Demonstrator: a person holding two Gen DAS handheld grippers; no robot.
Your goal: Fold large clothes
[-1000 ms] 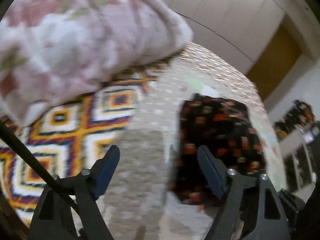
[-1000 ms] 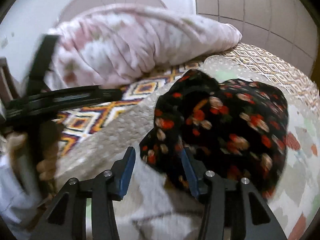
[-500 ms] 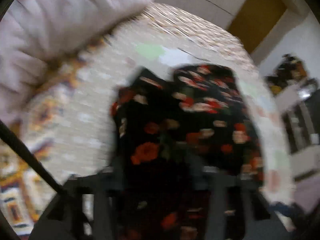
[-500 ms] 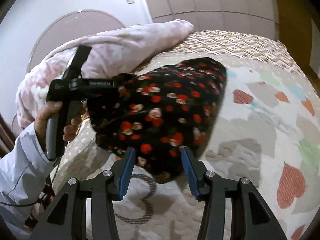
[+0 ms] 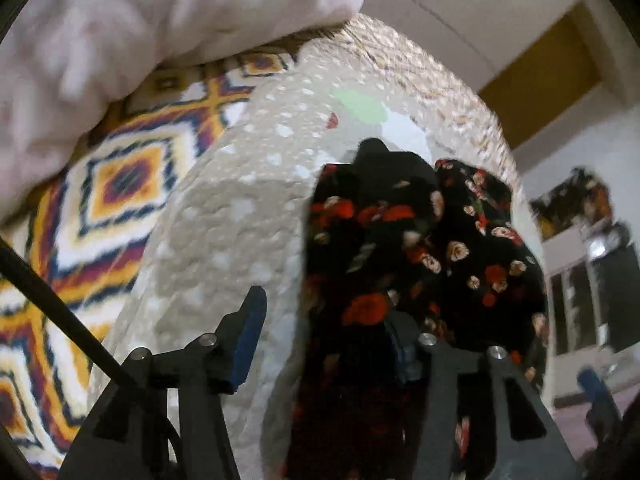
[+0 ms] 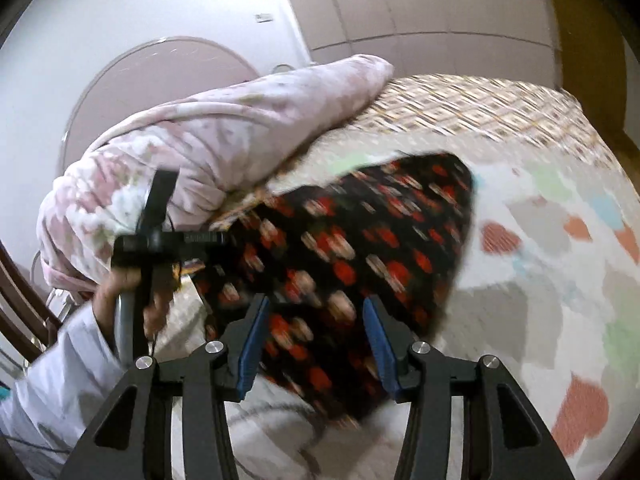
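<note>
No legible writing on floral garment (image 6: 348,256).

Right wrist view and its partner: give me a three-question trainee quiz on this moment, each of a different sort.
1. True or false: the right gripper is shut on the floral garment.
2. What lies behind the garment? A) pink comforter B) wooden crate C) laptop
3. Fill in: the left gripper is held by a hand in a ____ sleeve.

Key: 1 false, it is open; 2 A; 3 white.
</note>
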